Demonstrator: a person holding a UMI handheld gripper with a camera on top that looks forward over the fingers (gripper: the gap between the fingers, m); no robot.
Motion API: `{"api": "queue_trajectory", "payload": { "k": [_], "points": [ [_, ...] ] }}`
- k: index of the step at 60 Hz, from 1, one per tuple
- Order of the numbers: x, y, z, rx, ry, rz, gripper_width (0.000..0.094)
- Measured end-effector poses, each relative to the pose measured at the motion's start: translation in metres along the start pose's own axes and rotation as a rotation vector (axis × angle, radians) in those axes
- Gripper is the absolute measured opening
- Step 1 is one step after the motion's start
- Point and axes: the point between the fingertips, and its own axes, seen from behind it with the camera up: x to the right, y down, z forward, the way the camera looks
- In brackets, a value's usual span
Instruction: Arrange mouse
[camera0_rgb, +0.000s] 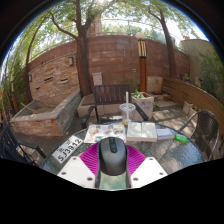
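A dark grey computer mouse (112, 153) sits between my gripper's (112, 160) two fingers, and both magenta pads (93, 157) press on its sides. The gripper is shut on the mouse and holds it above a round table (165, 150) outdoors. The mouse points away from me, with its scroll wheel at the far end.
On the table ahead lie a white book or box (141, 130), a patterned paper (104, 132), a clear plastic cup (127, 111) and a printed card (70, 149). A chair (112, 96) stands beyond the table. A brick wall (110, 60), a tree trunk (82, 50) and planters lie behind.
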Motion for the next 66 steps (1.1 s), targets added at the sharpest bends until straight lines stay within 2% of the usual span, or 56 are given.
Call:
{"api": "queue_trajectory", "payload": {
  "k": [4, 10, 11, 19, 22, 26, 29, 33, 46, 56, 66],
  "points": [
    [-0.018, 0.053, 0.024, -0.106, -0.005, 0.007, 0.0345],
    [-0.04, 0.132, 0.047, -0.19, 0.006, 0.024, 0.0387],
    [-0.036, 0.114, 0.049, -0.204, 0.013, 0.014, 0.04],
    [-0.043, 0.137, 0.052, -0.257, 0.012, 0.011, 0.0535],
    [-0.044, 0.13, 0.043, -0.246, 0.013, -0.005, 0.0632],
    [-0.048, 0.117, 0.027, -0.233, 0.009, -0.034, 0.0876],
    [-0.05, 0.105, 0.009, -0.224, 0.012, -0.056, 0.0832],
    [-0.05, 0.083, -0.025, -0.212, 0.016, -0.09, 0.0868],
    [-0.056, 0.041, -0.144, -0.22, 0.041, -0.144, 0.0857],
    [-0.054, 0.029, -0.209, -0.207, 0.067, -0.134, 0.0858],
    [-0.053, 0.031, -0.236, -0.2, 0.071, -0.144, 0.0853]
  ]
}}
